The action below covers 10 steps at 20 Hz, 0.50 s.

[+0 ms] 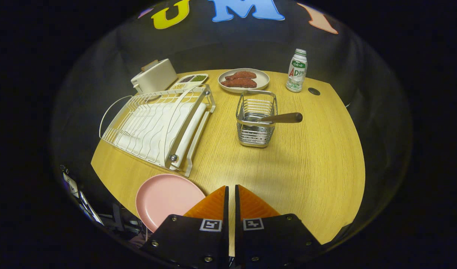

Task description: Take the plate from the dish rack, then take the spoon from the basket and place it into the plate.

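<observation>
Plate is already down near-left of the pinched-together, empty gripper, so next up is the spoon, straight ahead in the basket, handle sticking out right.

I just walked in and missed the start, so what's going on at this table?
A person is working with a hand-held gripper, whose fingers are nearly closed and hold nothing. The pink plate is already out of the white dish rack and lies on the wooden table, just beside the fingers. The spoon is still in the wire basket farther ahead, its wooden handle sticking out over the rim. Fetching the spoon looks like the step left.
</observation>
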Available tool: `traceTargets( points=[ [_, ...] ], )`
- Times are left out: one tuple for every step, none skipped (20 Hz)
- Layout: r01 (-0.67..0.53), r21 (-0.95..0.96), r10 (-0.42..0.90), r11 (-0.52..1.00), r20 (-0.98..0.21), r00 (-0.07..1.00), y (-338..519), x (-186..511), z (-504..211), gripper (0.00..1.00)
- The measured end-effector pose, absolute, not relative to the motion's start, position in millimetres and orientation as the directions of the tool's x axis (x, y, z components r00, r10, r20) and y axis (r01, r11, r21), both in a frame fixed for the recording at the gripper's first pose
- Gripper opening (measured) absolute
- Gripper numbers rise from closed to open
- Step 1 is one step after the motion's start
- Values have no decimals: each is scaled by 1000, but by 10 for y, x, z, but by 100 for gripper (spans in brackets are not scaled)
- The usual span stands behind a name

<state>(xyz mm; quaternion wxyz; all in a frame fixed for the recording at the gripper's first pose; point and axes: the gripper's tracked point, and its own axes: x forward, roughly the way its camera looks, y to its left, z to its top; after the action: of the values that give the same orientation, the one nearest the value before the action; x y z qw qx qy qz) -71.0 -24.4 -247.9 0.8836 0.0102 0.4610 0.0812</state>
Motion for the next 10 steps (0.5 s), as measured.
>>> traceTargets(
  points=[
    [-134,102,162,986,-785,598,-271,-667,-2431,6],
    [-134,119,178,984,-738,651,-296,-610,-2396,11],
    [-126,137,186,983,-689,700,-329,-561,-2317,13],
    [-111,153,183,982,-637,749,-372,-501,-2328,27],
    [-98,170,179,981,-572,800,-425,-414,-2270,34],
    [-80,170,157,982,-512,844,-526,-364,-2193,34],
    [-61,164,131,985,-463,877,-612,-325,-2155,35],
    [-47,156,109,987,-410,906,-681,-290,-2102,37],
    [-45,153,99,987,-367,925,-724,-262,-2037,38],
    [-45,152,93,987,-326,941,-746,-220,-1987,38]
  ],
)
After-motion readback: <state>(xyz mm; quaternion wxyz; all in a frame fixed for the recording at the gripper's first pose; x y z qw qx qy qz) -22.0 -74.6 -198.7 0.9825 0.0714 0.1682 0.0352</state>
